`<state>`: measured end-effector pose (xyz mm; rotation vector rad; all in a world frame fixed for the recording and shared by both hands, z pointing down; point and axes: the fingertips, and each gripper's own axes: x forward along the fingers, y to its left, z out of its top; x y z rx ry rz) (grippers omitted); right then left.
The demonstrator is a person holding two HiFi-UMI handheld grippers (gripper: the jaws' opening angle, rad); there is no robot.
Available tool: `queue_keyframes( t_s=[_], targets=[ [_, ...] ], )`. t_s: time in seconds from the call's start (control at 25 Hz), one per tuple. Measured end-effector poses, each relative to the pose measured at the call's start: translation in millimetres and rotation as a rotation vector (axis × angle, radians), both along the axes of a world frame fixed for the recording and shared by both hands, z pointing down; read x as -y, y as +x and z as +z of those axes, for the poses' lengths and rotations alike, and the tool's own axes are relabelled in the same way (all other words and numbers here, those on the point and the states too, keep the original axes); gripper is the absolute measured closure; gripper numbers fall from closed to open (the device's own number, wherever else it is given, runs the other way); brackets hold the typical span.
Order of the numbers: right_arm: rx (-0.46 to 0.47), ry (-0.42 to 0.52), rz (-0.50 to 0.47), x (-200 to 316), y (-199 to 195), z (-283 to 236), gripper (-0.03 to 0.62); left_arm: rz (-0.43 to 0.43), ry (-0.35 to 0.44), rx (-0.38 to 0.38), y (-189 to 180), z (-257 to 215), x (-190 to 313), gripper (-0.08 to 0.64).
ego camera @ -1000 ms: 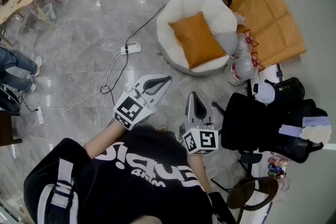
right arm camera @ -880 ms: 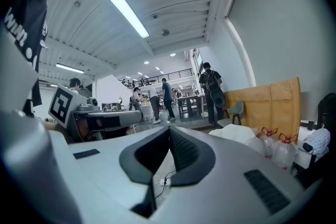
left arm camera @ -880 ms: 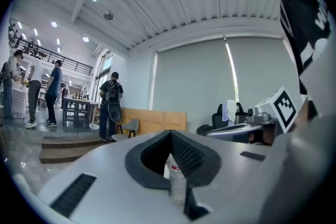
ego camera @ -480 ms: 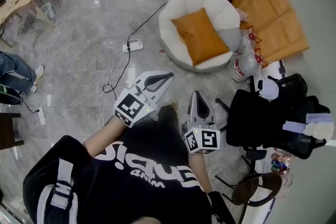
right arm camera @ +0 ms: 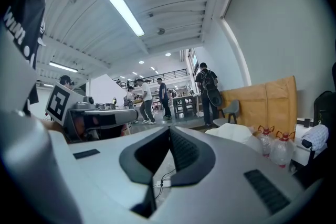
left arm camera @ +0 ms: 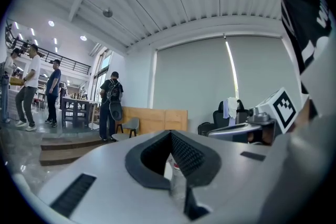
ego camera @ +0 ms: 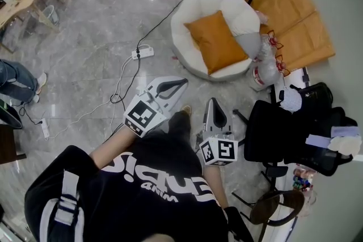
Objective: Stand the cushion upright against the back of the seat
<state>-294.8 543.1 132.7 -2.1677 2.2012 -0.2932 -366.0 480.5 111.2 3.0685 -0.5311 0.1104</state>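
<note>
Orange square fabric cushion point(ego camera: 215, 41) is lying flat in round white seat point(ego camera: 240, 13). Left hand-held gripper point(ego camera: 180, 84) and right hand-held gripper point(ego camera: 211, 102) are being held closed, empty; snagging on white floor cable point(ego camera: 121, 73) is being risked.

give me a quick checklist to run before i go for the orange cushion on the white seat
1. Target found: the cushion lies on the seat, not yet upright. ok
2. Ready to grasp: the left tool has its jaws together with nothing held, so it needs opening. not ok
3. Same check for the right tool: jaws together, empty. not ok
4. Within reach: bare floor separates both tools from the seat. not ok
5. Path: the cable and power strip lie left of the straight line, and the bottles stand at the seat's right. ok
</note>
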Motion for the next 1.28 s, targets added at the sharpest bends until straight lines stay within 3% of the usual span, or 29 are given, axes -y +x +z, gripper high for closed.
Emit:
queue_keyframes(
  t_s=[0.6, 1.28],
  targets=[
    [0.004, -0.009, -0.024, 61, 41, -6, 0.572, 0.002, -0.006, 0.005, 45, -5, 58, 0.554],
    [0.037, -0.018, -0.021, 123, 121, -2, 0.571, 0.029, -0.009, 0.011, 137, -10, 124, 0.554]
  ],
)
